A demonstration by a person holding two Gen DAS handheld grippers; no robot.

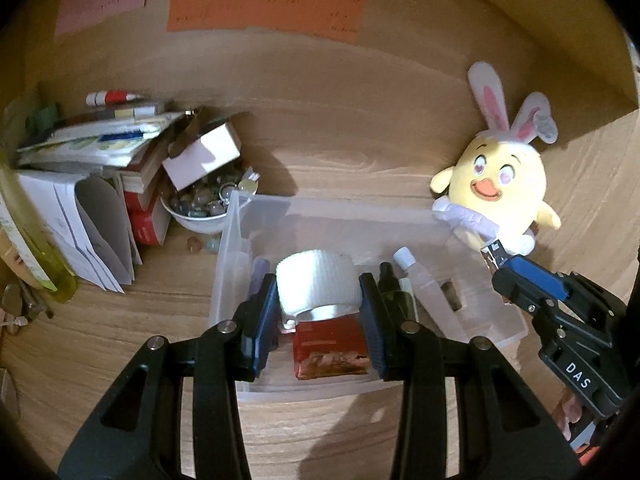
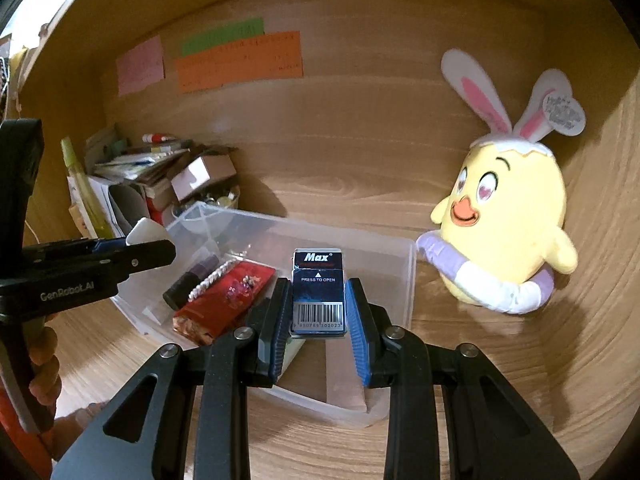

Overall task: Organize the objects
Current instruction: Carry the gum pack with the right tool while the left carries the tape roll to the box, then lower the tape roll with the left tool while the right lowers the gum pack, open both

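A clear plastic bin [image 1: 236,216] stands on the wooden desk; it also shows in the right wrist view [image 2: 408,280]. My left gripper [image 1: 319,300] is shut on a white tape roll [image 1: 316,284] and holds it above the bin. My right gripper [image 2: 318,308] is shut on a dark blue "Max" staple box [image 2: 318,292] over the bin's right part. In the bin lie a red packet [image 1: 330,346], a dark small bottle [image 2: 188,282] and a clear tube [image 1: 420,276]. The right gripper [image 1: 500,258] shows at the right of the left wrist view.
A yellow chick plush with bunny ears [image 2: 508,216] leans on the wall right of the bin. At the left stand a pile of books and papers [image 1: 92,160], a small cardboard box [image 1: 202,156] and a white bowl of glass pebbles [image 1: 200,208]. Coloured notes [image 2: 240,60] hang on the wall.
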